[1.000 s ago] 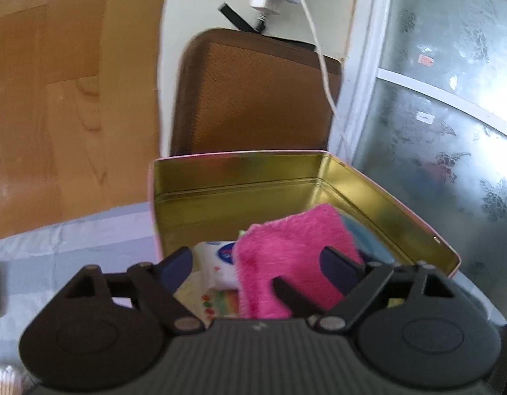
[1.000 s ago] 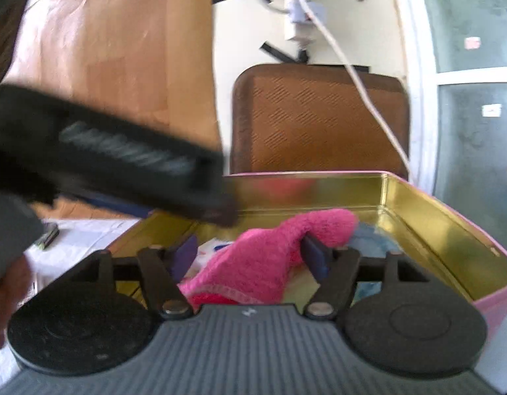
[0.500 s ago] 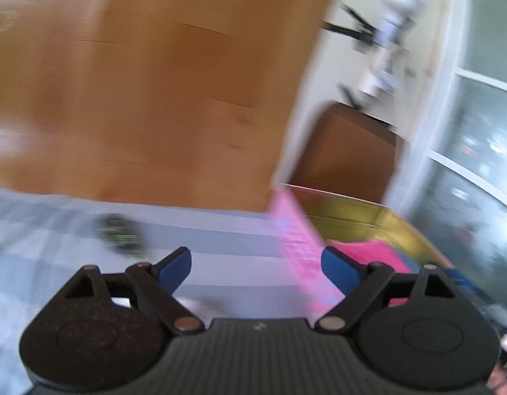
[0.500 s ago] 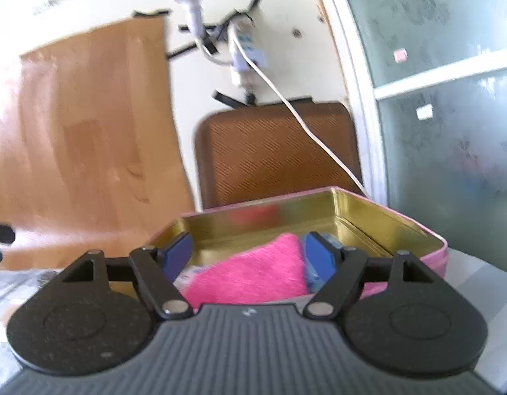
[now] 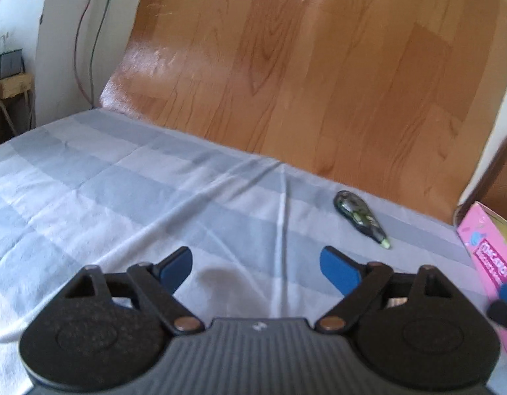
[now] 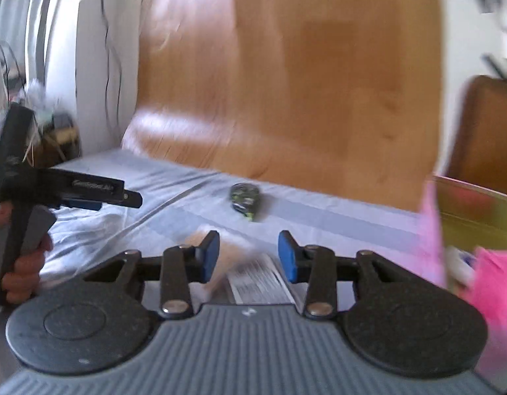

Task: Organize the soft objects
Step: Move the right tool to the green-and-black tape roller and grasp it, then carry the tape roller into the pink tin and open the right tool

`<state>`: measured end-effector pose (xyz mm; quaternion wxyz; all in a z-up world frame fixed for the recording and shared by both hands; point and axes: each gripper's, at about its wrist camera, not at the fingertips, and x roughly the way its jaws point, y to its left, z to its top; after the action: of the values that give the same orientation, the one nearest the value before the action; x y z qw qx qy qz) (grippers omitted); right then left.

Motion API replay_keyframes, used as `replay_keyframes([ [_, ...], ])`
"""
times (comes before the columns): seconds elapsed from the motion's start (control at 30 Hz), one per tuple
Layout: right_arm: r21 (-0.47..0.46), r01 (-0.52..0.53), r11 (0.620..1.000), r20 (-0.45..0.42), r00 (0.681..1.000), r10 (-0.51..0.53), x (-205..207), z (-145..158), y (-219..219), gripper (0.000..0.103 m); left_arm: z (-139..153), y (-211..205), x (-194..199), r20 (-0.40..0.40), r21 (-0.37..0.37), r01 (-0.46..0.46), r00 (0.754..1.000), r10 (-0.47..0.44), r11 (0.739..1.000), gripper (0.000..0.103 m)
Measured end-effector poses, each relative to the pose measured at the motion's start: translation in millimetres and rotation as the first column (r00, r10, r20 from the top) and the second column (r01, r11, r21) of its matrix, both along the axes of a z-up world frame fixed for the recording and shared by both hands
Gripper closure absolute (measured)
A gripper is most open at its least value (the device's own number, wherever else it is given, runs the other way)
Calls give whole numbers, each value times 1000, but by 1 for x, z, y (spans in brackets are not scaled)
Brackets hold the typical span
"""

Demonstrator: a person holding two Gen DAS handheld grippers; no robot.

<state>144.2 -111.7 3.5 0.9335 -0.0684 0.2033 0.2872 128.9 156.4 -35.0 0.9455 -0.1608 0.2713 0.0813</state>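
Note:
My left gripper (image 5: 256,265) is open and empty above the grey checked cloth (image 5: 121,177). My right gripper (image 6: 248,255) is open and empty, just above a blurred packet with a white label (image 6: 256,279) lying on the cloth. The pink tin (image 6: 432,230) with a gold inside stands at the far right, with the pink fluffy cloth (image 6: 493,279) in it. In the left wrist view only the tin's pink wall (image 5: 487,256) shows at the right edge. The left gripper also shows at the left of the right wrist view (image 6: 98,196).
A small dark green correction-tape dispenser (image 5: 360,217) lies on the cloth near the back; it also shows in the right wrist view (image 6: 245,197). A wooden headboard (image 5: 302,65) rises behind. A brown chair back (image 6: 487,131) stands behind the tin.
Both grippers have swung left, away from the tin. The right gripper has let go of the pink cloth, which now lies in the tin.

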Motion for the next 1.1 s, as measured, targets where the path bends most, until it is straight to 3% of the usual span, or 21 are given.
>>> replay_keyframes([
  [0.13,-65,-42,997,-108,994,35,62,7,50,60,-5,10,9,-34,-64,2,999,-4,998,16],
  [0.33,-162,0,987,-299,953,-49,139,-10,107,55,-5,12,4,-16,-90,6,1000,-7,996,16],
  [0.43,-210,18,978,-350,932,-92,161,-21,121,55,-5,19,2,9,-140,2,1000,-1,990,16],
  [0.47,-206,19,978,-341,936,-90,161,-21,124,60,-5,22,2,16,-156,-4,1000,6,988,16],
  [0.53,-229,-8,973,-337,939,-72,160,-17,136,60,-4,28,-1,35,-170,-32,999,39,985,16],
  [0.7,-250,-239,938,-335,931,148,105,-13,170,60,4,41,-14,92,-132,-193,974,206,972,16],
  [0.83,-288,-441,850,-319,881,349,31,-11,177,60,5,53,-20,96,-143,-283,950,298,948,16],
  [0.9,-306,-502,809,-296,858,420,-7,-10,166,61,4,56,-19,85,-161,-278,952,294,947,16],
  [1.0,-324,-521,789,-250,852,460,-54,-9,126,60,4,53,-18,89,-155,-248,961,263,956,15],
  [1.1,-338,-478,811,-187,878,440,-94,-11,71,60,6,40,-16,104,-120,-157,980,170,980,15],
])
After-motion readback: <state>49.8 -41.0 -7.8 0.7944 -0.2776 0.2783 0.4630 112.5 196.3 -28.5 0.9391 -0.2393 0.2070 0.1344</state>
